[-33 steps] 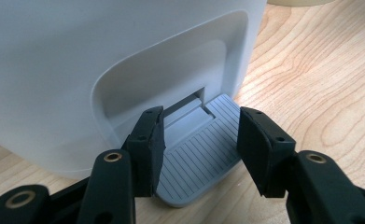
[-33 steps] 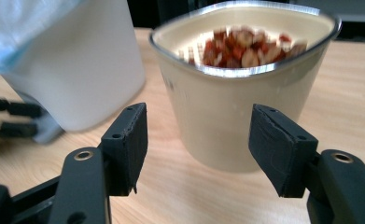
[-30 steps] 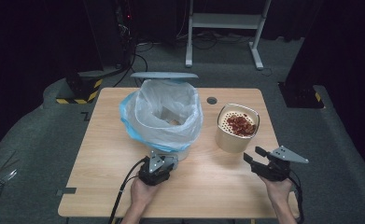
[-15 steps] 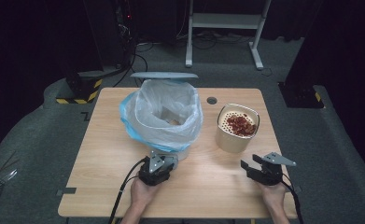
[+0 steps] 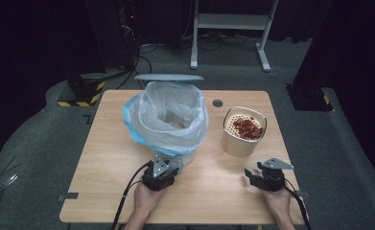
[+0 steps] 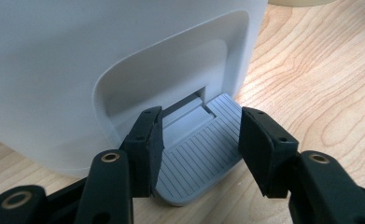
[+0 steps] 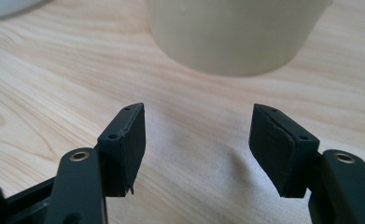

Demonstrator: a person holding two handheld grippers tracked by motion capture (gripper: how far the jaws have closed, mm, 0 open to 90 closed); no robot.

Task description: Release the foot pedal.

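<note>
A white pedal bin lined with a clear and blue bag stands mid-table, its lid raised at the back. My left gripper sits at the bin's foot. In the left gripper view its jaws straddle the grey ribbed pedal, have just been opening, and I see no firm pinch on it. A beige container holding red pieces stands to the right. My right gripper lies low over the wood in front of that container. Its jaws have just been opening, with nothing between them.
The wooden table has a round cable hole behind the container. Bare wood lies to the left of the bin and along the front edge. Dark floor, cables and a desk frame lie beyond the table.
My right gripper has come down toward the tabletop and drifted slightly left. The left gripper, the bin and the container have stayed where they were.
</note>
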